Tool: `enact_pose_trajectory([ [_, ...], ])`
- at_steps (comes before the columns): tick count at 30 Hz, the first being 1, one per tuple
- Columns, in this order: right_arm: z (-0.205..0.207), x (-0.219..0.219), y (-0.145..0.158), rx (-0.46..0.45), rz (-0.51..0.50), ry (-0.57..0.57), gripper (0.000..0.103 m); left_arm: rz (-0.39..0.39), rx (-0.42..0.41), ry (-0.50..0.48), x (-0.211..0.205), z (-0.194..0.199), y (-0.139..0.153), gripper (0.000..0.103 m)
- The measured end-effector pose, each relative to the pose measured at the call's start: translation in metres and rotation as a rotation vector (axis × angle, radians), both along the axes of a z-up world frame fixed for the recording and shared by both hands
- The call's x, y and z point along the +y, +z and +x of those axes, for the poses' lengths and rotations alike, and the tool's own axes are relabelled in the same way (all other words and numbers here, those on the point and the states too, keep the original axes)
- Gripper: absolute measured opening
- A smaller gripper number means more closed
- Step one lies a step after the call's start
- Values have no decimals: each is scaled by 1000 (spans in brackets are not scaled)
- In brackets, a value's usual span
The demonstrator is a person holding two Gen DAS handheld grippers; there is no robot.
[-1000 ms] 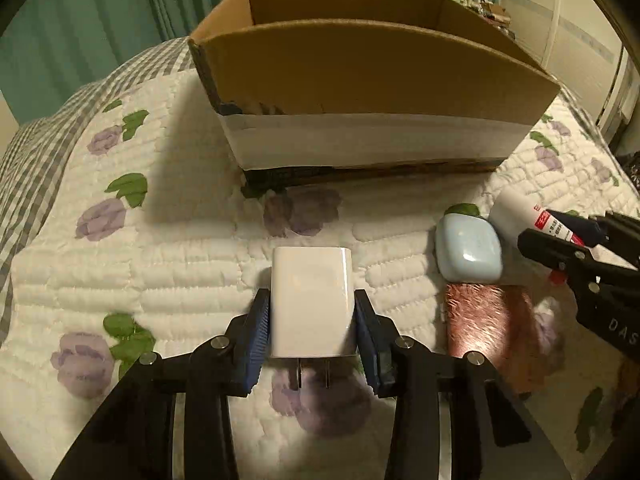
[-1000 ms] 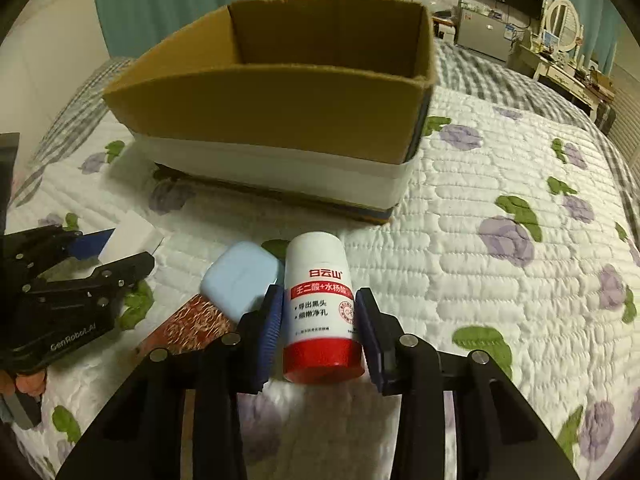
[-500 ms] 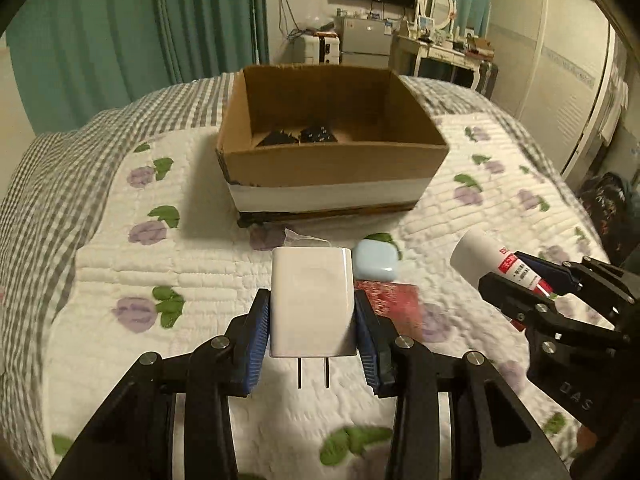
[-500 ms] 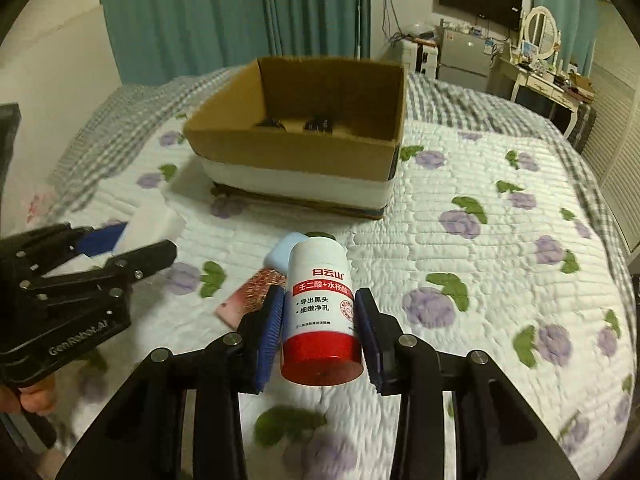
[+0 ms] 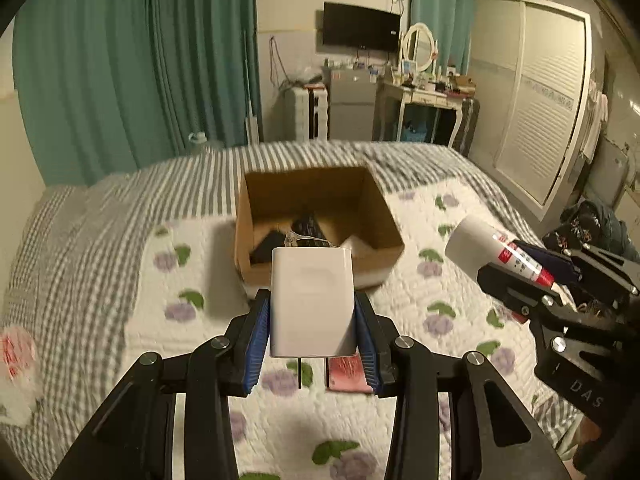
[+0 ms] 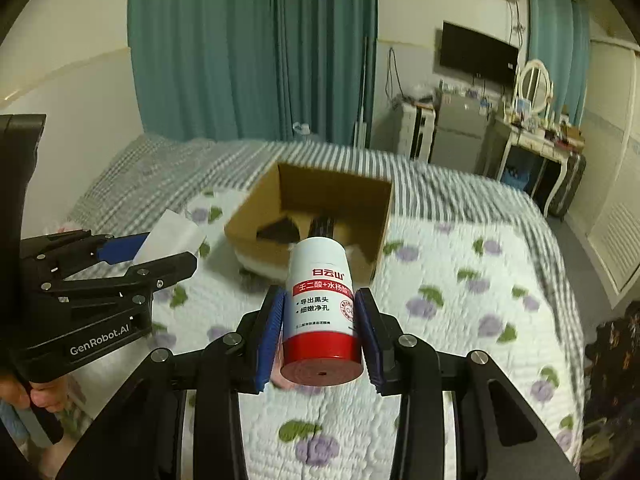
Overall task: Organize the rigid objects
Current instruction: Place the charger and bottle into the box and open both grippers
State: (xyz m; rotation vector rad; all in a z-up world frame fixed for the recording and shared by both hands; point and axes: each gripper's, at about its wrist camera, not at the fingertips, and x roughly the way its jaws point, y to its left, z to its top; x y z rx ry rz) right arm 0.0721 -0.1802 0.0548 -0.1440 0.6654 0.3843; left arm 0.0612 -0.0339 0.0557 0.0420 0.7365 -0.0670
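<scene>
Two hand-held grippers hang above a quilted bed (image 5: pixel 412 312), each carrying one item. The left gripper (image 5: pixel 312 328) has its blue-padded fingers (image 5: pixel 258 332) pressed against both sides of a white plug-in charger (image 5: pixel 312 300), whose two metal prongs point back toward the camera. At about 3 o'clock in the left wrist view, the right gripper (image 5: pixel 532 272) grips a white bottle with a red cap (image 5: pixel 488 248); in its own view the right gripper (image 6: pixel 320 328) clamps that bottle (image 6: pixel 320 300) just above the cap, red-banded label facing up and cap end nearest the lens. The left gripper (image 6: pixel 132 252) appears at 9 o'clock in the right wrist view, the charger (image 6: pixel 172 236) showing between its fingers and part of a hand (image 6: pixel 24 392) on its handle. An open cardboard box (image 5: pixel 380 216) sits on the bed at 12 o'clock beyond both items, with dark objects (image 5: pixel 280 240) lying inside; what they are cannot be made out. A reddish flat item (image 5: pixel 346 372) lies on the quilt just below the charger. Teal curtains (image 5: pixel 120 80), a wall-mounted television (image 5: pixel 360 32) and a dressing table with an oval mirror (image 5: pixel 418 50) line the far wall.
</scene>
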Motion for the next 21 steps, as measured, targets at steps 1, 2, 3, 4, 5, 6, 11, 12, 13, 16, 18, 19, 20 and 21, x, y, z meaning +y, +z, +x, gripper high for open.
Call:
enact_pose_trajectory([
  [1,5,1,5,-11,8,-2,36,3,-6,1,1,4,3,41],
  [2,10,2,11,-19,20,0,36,6,-10,1,2,8,6,41],
  [3,17,3,16,-26,30,3,36,10,-15,5,4,14,9,41],
  [4,20,4,19,-32,32,6,36,12,-19,7,6,19,11,41],
  [5,27,8,23,-43,30,12,36,13,-23,8,7,25,13,41],
  [6,33,11,25,-52,29,16,36,14,-26,7,9,31,14,41],
  [11,73,19,33,-85,59,27,36,6,-41,20,21,72,12,41],
  [12,83,21,32,-86,65,28,36,11,-37,25,24,84,8,41],
  [13,93,22,28,-85,68,30,36,18,-34,27,25,92,5,41],
  [16,124,28,15,-78,57,35,36,42,-29,31,27,121,-8,41],
  [18,142,32,4,-74,47,35,36,45,-22,33,28,143,-20,41],
  [19,152,33,-3,-70,46,33,36,46,-17,33,28,151,-26,41],
  [20,162,34,-10,-63,49,31,36,50,-9,34,27,161,-33,41],
  [21,174,36,-19,-53,49,28,36,54,-1,36,27,169,-41,41],
])
